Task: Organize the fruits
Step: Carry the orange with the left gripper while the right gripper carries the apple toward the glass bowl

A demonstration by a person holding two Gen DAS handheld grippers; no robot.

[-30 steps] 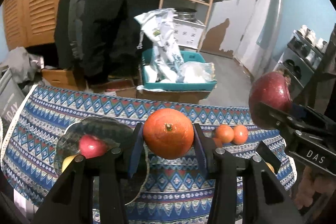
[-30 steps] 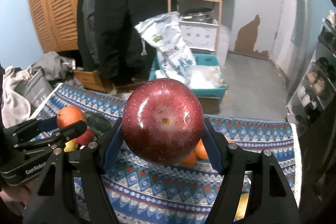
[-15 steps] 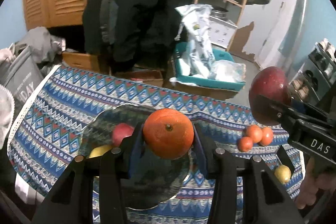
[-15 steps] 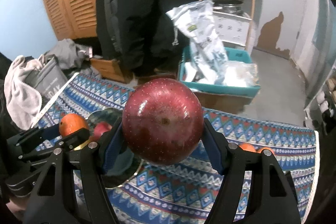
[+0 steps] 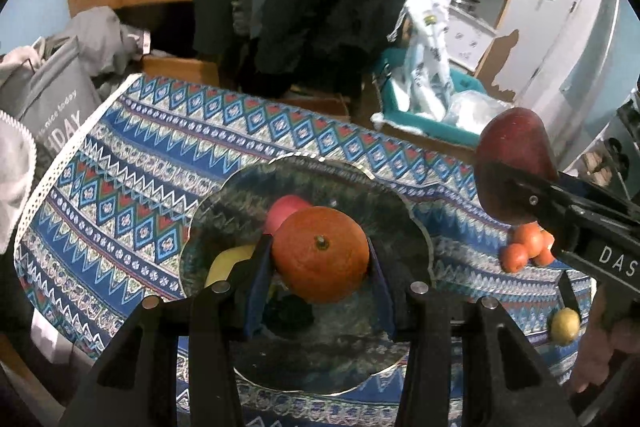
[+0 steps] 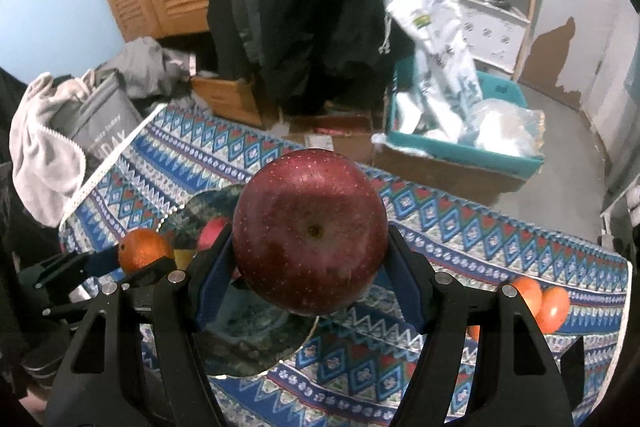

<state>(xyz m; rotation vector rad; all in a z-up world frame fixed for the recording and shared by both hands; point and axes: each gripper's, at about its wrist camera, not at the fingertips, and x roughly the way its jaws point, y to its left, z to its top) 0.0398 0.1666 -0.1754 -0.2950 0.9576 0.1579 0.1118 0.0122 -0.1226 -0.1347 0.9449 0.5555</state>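
Note:
My left gripper (image 5: pixel 320 259) is shut on an orange (image 5: pixel 320 253) and hangs over a dark glass plate (image 5: pixel 384 195) on the patterned tablecloth. A small red apple (image 5: pixel 286 211) and a yellow fruit (image 5: pixel 228 263) lie in the plate. My right gripper (image 6: pixel 310 263) is shut on a big dark red apple (image 6: pixel 310 231), held above the plate's right edge (image 6: pixel 212 199). The left wrist view shows that apple (image 5: pixel 512 155) at the right, and the right wrist view shows the orange (image 6: pixel 142 253) at the left.
Three small orange fruits (image 5: pixel 526 247) and a yellow one (image 5: pixel 565 321) lie on the cloth right of the plate. A teal bin (image 6: pixel 456 143) with bags, cardboard boxes, dark hanging coats and a grey bag (image 5: pixel 52 99) stand beyond the table's far edge.
Both grippers have moved left and down with their fruit. The plate has slid from the left to under the orange, and the red apple is now near the plate.

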